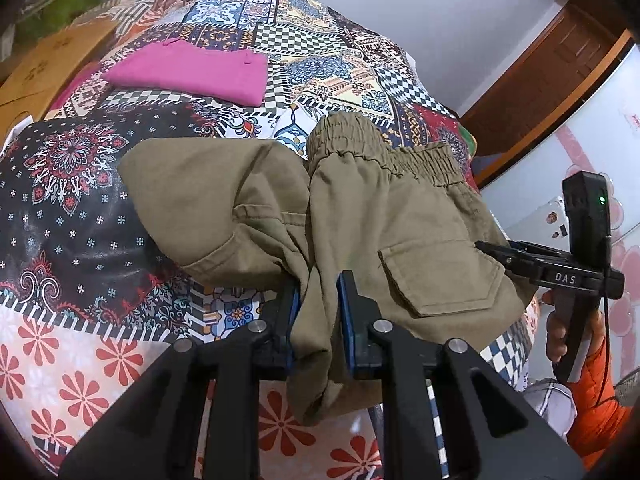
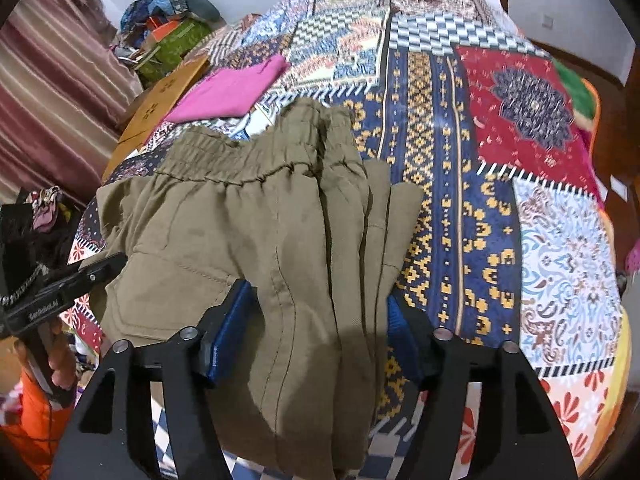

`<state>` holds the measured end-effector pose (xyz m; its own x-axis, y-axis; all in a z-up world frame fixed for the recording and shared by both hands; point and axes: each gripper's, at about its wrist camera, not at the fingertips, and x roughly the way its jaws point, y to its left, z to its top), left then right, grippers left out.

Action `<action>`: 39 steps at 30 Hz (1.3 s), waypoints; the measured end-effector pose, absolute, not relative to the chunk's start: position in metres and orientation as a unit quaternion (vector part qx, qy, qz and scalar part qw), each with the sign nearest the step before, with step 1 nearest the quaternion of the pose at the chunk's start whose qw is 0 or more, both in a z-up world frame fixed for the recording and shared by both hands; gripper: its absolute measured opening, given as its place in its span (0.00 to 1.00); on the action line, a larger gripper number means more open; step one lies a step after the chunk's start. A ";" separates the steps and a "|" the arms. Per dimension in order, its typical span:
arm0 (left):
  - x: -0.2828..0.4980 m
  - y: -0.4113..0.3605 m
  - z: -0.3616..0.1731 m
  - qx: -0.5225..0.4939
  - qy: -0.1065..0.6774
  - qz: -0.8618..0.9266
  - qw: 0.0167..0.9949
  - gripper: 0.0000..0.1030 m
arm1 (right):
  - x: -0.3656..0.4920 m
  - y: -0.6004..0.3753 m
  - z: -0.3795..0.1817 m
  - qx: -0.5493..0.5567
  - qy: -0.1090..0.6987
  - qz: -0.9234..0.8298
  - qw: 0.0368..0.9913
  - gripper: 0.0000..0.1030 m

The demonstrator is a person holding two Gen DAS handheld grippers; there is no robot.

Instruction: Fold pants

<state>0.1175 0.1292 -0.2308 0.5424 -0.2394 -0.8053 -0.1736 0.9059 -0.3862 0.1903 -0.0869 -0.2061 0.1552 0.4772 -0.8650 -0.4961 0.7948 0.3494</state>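
Note:
Olive cargo pants point(image 1: 400, 208) lie bunched on a patchwork bedspread point(image 1: 72, 208), elastic waistband at the far end and a flap pocket on the near right. My left gripper point(image 1: 318, 320) is shut on a fold of the pants at their near edge, with cloth hanging down between its blue pads. In the right wrist view the pants point(image 2: 240, 220) run in pleated folds between the jaws of my right gripper point(image 2: 314, 332). Those jaws stand wide and the pads do not press the cloth. The right gripper point(image 1: 496, 250) also shows at the pants' right edge, held by a hand in an orange sleeve point(image 1: 592, 400).
A folded pink garment point(image 1: 192, 74) lies on the bedspread beyond the pants, toward the far left. A cardboard box point(image 2: 160, 100) and a pile of clutter point(image 2: 168, 24) sit off the bed's left side by a striped curtain point(image 2: 52, 80). A wooden door point(image 1: 552, 80) stands at right.

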 end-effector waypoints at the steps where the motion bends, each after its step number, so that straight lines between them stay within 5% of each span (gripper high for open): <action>1: 0.119 0.130 -0.232 -0.219 0.479 -0.018 0.850 0.18 | 0.191 -0.086 -0.208 -0.007 0.567 0.319 0.759 0.65; 3: 0.121 0.130 -0.232 -0.223 0.478 -0.018 0.849 0.18 | 0.192 -0.084 -0.209 -0.003 0.565 0.320 0.760 0.65; 7: 0.120 0.128 -0.228 -0.219 0.475 -0.013 0.852 0.17 | 0.186 -0.081 -0.200 -0.018 0.541 0.331 0.773 0.33; 12: 0.121 0.126 -0.216 -0.207 0.466 -0.008 0.860 0.14 | 0.184 -0.082 -0.184 -0.012 0.520 0.336 0.786 0.15; 39: 0.146 0.159 -0.140 -0.173 0.374 -0.015 0.911 0.10 | 0.204 -0.044 -0.106 -0.028 0.418 0.356 0.835 0.10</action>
